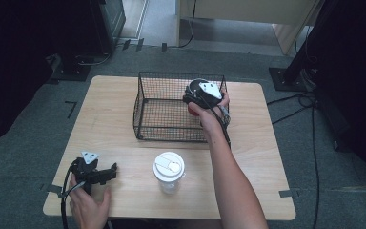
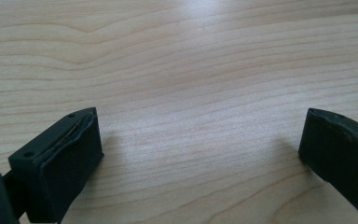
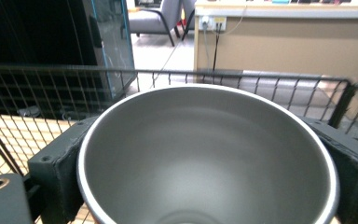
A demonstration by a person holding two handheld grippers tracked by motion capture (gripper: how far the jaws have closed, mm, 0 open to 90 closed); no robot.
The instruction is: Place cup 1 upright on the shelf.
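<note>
We see a grey metal cup (image 3: 205,154) clamped between the right gripper (image 1: 201,95) fingers, over the wire basket (image 1: 162,121) at upper centre of the desk (image 1: 114,109). Left gripper (image 1: 106,172) rests lower left, fingers spread, nothing between. White-lidded bottle (image 1: 168,171) stands lower centre.

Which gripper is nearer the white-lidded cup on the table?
Left. The left gripper rests open on the table beside the white-lidded cup, on its left. The right gripper is farther, over the wire basket, gripping a grey metal cup.
</note>
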